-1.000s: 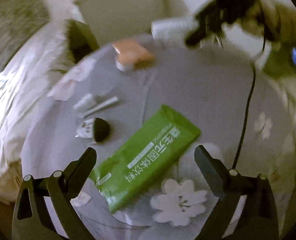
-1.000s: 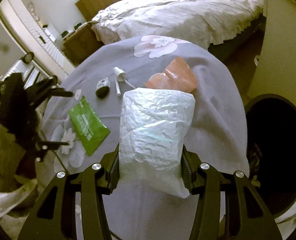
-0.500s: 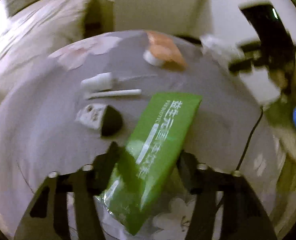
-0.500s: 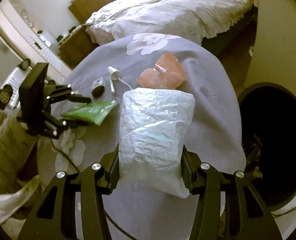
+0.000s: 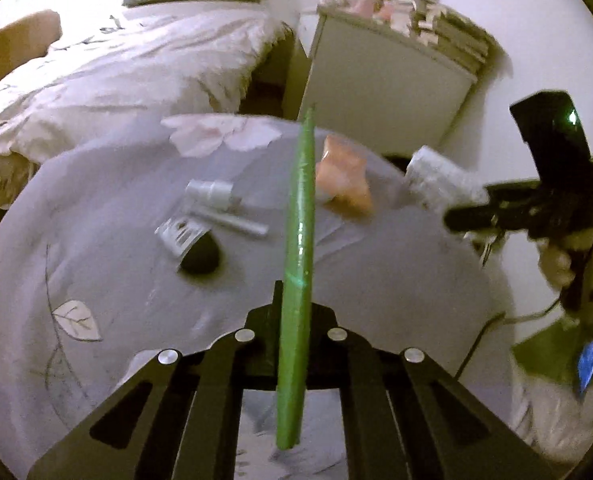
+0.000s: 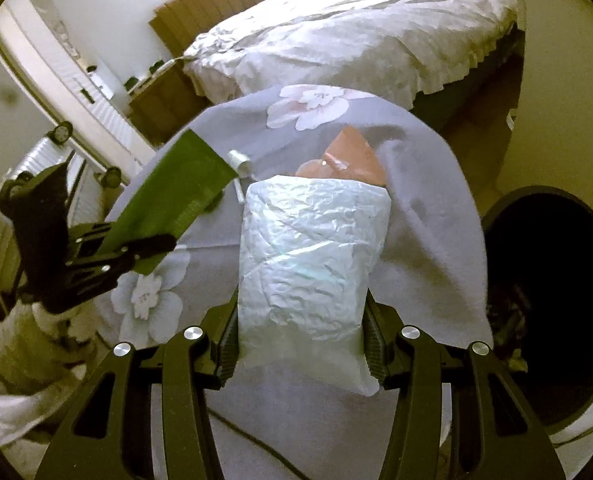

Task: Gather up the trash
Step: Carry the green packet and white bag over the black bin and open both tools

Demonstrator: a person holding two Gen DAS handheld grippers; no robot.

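My left gripper (image 5: 294,312) is shut on a flat green packet (image 5: 299,248), which stands on edge and is lifted off the grey flowered tablecloth (image 5: 96,264). The right wrist view shows the same green packet (image 6: 172,204) clamped in the left gripper (image 6: 152,246), raised at the left. My right gripper (image 6: 302,336) is shut on a crinkled white plastic packet (image 6: 308,264), held above the cloth. On the cloth lie an orange wrapper (image 5: 342,184), a small white bottle (image 5: 212,194), a white tube (image 5: 236,222) and a black-and-white item (image 5: 194,246).
A round dark bin (image 6: 552,300) stands on the floor right of the table. A bed with white bedding (image 6: 356,28) lies behind the table. A white cabinet (image 5: 388,80) with stacked items is at the back. A black cable (image 5: 480,340) trails over the cloth.
The left gripper closed on the green packet, rolled it from flat onto its edge and raised it off the cloth. The right gripper kept still with the white packet.
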